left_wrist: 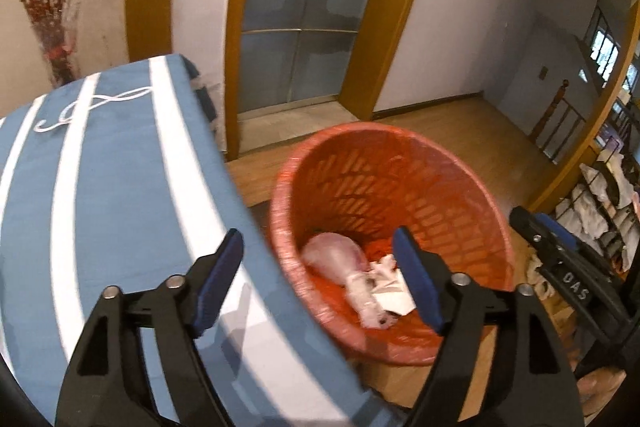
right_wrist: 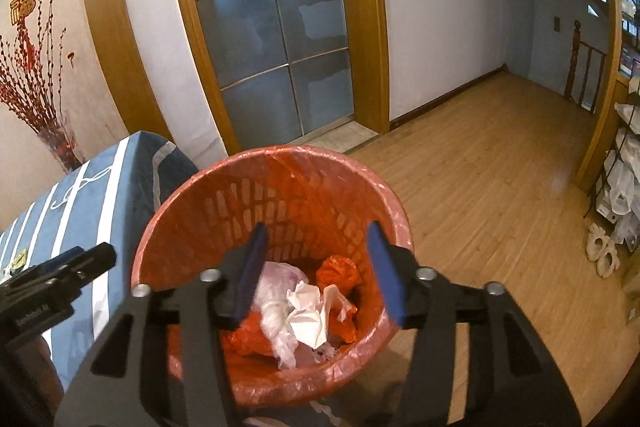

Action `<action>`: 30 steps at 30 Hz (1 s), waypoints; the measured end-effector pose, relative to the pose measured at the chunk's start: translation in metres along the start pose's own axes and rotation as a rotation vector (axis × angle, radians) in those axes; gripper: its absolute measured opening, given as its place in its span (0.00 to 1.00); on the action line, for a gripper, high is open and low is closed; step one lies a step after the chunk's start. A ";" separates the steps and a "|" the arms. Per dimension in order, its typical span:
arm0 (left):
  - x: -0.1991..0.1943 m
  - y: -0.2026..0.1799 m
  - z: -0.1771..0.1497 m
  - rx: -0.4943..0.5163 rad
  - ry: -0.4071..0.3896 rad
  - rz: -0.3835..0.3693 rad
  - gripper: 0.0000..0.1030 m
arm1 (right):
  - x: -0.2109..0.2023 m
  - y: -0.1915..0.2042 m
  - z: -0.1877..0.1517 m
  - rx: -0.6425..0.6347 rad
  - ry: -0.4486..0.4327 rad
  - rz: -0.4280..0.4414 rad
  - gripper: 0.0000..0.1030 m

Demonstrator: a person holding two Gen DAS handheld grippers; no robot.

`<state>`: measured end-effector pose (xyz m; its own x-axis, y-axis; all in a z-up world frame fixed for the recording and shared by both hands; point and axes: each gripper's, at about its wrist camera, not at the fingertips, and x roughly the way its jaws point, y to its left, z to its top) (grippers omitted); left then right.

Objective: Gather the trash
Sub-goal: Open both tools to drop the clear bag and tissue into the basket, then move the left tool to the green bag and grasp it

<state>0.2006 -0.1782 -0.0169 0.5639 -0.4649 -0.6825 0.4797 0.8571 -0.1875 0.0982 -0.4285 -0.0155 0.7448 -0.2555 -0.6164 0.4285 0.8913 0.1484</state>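
An orange slatted waste basket (left_wrist: pixel 476 187) lined with a thin plastic bag stands on the floor beside a table; it also shows in the right wrist view (right_wrist: pixel 192 195). Inside lie crumpled white tissue (right_wrist: pixel 308 319), a clear plastic bag (left_wrist: pixel 336 255) and orange wrapping (right_wrist: pixel 340 271). My left gripper (left_wrist: pixel 320 283) is open and empty, over the table edge and the basket's left rim. My right gripper (right_wrist: pixel 316 275) is open and empty, right above the basket's mouth. The right gripper (left_wrist: pixel 560 251) shows at the right of the left wrist view.
A table with a blue and white striped cloth (left_wrist: pixel 100 187) stands left of the basket. A frosted glass door (right_wrist: pixel 272 27) is behind. Wooden floor (right_wrist: pixel 480 187) stretches right. A rack with white bags (right_wrist: pixel 624 187) is at the far right. A vase of red branches (right_wrist: pixel 36 87) stands at the left.
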 end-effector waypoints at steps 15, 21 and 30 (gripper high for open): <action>-0.069 0.075 -0.004 -0.101 -0.099 0.135 0.88 | -0.023 0.057 -0.017 -0.107 0.021 0.065 0.75; -0.112 0.134 -0.003 -0.146 -0.174 0.281 0.88 | -0.035 0.096 -0.022 -0.165 0.022 0.118 0.76; -0.147 0.262 -0.017 -0.267 -0.187 0.501 0.88 | -0.048 0.159 -0.035 -0.238 0.039 0.212 0.76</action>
<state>0.2317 0.1183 0.0229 0.7985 -0.0001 -0.6020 -0.0473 0.9969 -0.0630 0.1127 -0.2611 0.0105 0.7825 -0.0441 -0.6211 0.1306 0.9869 0.0944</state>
